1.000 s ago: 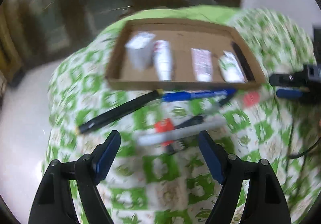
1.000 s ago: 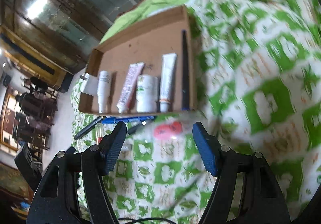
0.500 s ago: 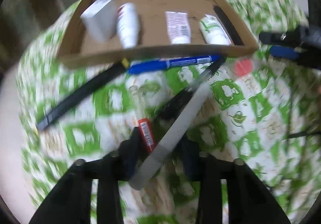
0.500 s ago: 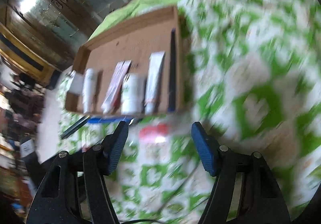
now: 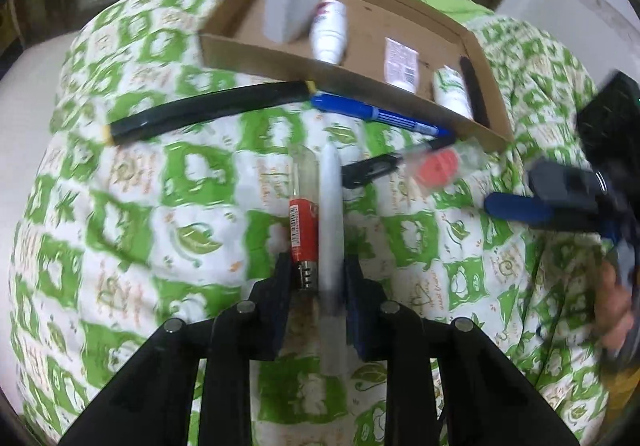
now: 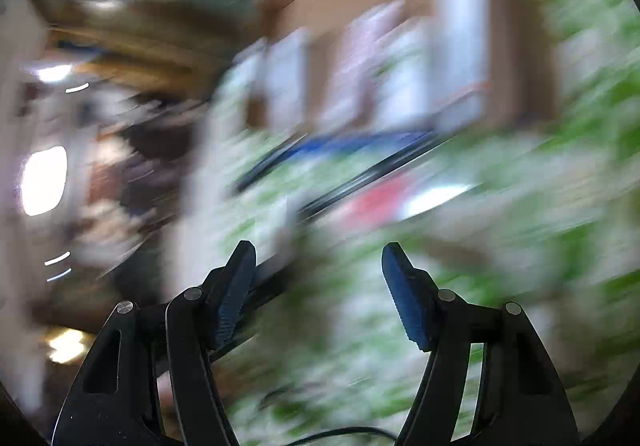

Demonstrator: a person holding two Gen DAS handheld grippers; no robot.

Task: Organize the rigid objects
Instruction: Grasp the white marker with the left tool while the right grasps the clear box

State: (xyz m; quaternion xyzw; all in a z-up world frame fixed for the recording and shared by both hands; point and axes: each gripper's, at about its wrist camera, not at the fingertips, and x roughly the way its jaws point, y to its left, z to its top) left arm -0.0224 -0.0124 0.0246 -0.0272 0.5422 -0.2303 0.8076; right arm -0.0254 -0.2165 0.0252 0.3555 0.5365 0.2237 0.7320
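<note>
Left wrist view shows the left tool point(image 5: 316, 282) with its jaws drawn close together around two items at once: a white pen point(image 5: 331, 230) and a clear lighter with a red label point(image 5: 303, 222), both lying lengthwise between the pads and pointing away from the camera. Whether the pair is lifted off the green-and-white patterned cloth point(image 5: 120, 206) or rests on it cannot be told. Just beyond lie a black clip-like piece point(image 5: 370, 170) and a clear item with a red patch point(image 5: 436, 168), loose on the cloth. Farther on, a blue marker point(image 5: 380, 116) and a long black stick point(image 5: 208, 110) lie against the near wall of the cardboard tray point(image 5: 360, 80). Inside the tray, a white box point(image 5: 290, 8), a white bottle point(image 5: 330, 32), a labelled tube point(image 5: 400, 62), a second white tube point(image 5: 452, 92) and a thin black stick point(image 5: 474, 92) are already placed side by side. At the right edge, the right tool point(image 5: 516, 206) is near the red-patched item. Right wrist view is heavily blurred; the right tool point(image 6: 320, 278) has its jaws spread wide and holds nothing. Judged from this layout, roughly half the work is complete: five items are stowed, and about six remain outside, two of them now gripped.
</note>
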